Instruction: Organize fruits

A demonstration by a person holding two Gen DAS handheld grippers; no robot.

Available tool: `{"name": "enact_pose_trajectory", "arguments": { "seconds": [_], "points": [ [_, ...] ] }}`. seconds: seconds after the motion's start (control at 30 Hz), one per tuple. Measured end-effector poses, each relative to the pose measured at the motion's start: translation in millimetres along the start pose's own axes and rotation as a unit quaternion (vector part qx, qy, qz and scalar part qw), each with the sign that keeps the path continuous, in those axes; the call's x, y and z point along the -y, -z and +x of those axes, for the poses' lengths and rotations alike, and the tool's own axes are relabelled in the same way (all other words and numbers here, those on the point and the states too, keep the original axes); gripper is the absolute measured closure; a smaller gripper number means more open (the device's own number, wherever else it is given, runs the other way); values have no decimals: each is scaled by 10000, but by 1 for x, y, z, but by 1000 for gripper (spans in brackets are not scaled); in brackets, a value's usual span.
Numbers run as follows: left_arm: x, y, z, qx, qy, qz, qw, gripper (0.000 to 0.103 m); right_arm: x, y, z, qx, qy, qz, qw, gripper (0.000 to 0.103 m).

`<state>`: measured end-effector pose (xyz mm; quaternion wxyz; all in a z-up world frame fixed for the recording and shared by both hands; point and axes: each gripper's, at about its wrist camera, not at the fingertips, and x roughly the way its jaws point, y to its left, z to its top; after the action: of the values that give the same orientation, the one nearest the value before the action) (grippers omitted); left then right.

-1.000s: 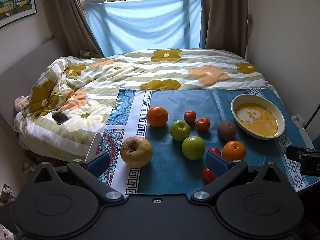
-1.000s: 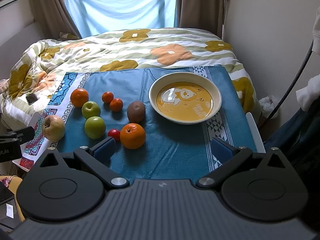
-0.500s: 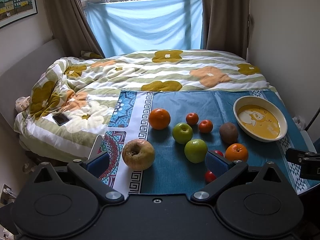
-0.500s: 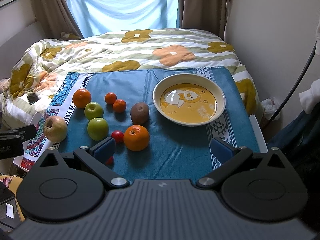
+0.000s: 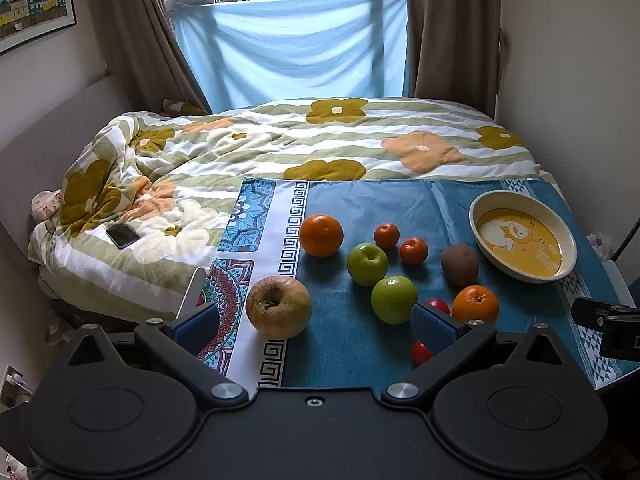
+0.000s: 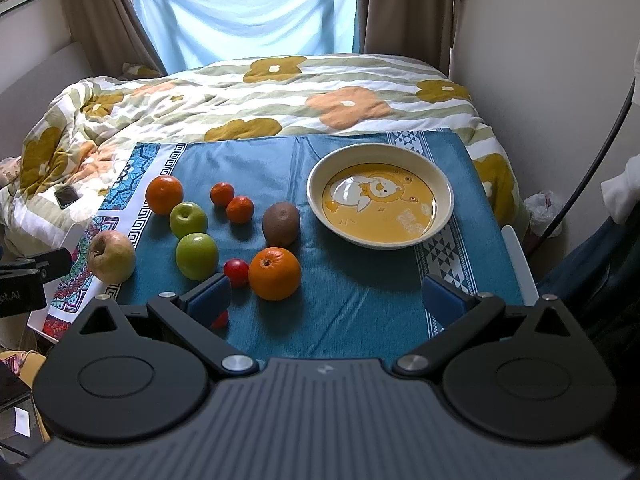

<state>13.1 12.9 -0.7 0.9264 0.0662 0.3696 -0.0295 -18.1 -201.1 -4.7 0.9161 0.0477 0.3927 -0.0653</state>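
Several fruits lie on a blue cloth [image 6: 360, 304]: a pale apple [image 5: 278, 306], two green apples [image 5: 367, 264] [image 5: 393, 299], two oranges [image 5: 321, 235] [image 6: 274, 273], two small tangerines [image 6: 222, 194], a kiwi [image 6: 281, 224] and small red fruits [image 6: 236, 272]. An empty cream bowl [image 6: 380, 196] with a yellow cartoon inside stands at the right. My left gripper [image 5: 316, 326] is open above the cloth's near edge, facing the pale apple. My right gripper [image 6: 326, 300] is open, near the front orange.
The cloth covers a small table at the foot of a bed with a flowered quilt [image 5: 320, 140]. A phone [image 5: 122, 235] lies on the quilt at the left. A wall is close on the right, a window with curtains behind.
Both grippers have drifted slightly back and up; the fruits sit a little lower and farther in view. Nothing was grasped or moved.
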Motion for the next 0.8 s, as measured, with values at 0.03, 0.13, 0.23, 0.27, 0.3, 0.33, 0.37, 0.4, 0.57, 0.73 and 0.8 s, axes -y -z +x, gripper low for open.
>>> {"name": "enact_pose_trajectory", "arguments": {
  "seconds": [0.03, 0.13, 0.23, 0.27, 0.3, 0.33, 0.37, 0.4, 0.57, 0.73, 0.8],
  "points": [
    [0, 0, 0, -1, -2, 0, 10000, 0, 1, 0, 0, -6, -2, 4, 10000, 0],
    [0, -1, 0, 15, -9, 5, 10000, 0, 1, 1, 1, -6, -3, 27, 10000, 0],
    [-1, -1, -1, 20, 7, -6, 10000, 0, 1, 1, 1, -4, -1, 17, 10000, 0],
    [-1, -1, -1, 20, 15, -8, 10000, 0, 1, 1, 1, -2, -3, 14, 10000, 0],
    [-1, -1, -1, 19, 21, -8, 10000, 0, 1, 1, 1, -2, 0, 13, 10000, 0],
    [-1, -1, -1, 16, 26, -7, 10000, 0, 1, 1, 1, 0, 0, 12, 10000, 0],
    [-1, -1, -1, 12, 26, -6, 10000, 0, 1, 1, 1, 0, 0, 12, 10000, 0],
    [-1, -1, -1, 12, 27, -8, 10000, 0, 0, 1, 1, -5, 3, 11, 10000, 0],
    [-1, -1, 0, 17, -32, 12, 10000, 0, 2, 3, 2, -23, -4, 8, 10000, 0],
    [-3, -1, -1, 27, -6, -12, 10000, 0, 1, 3, 3, -21, 5, -5, 10000, 0],
    [-3, -1, -1, 30, -3, -9, 10000, 0, 1, 3, 3, -20, -4, 8, 10000, 0]
  ]
}}
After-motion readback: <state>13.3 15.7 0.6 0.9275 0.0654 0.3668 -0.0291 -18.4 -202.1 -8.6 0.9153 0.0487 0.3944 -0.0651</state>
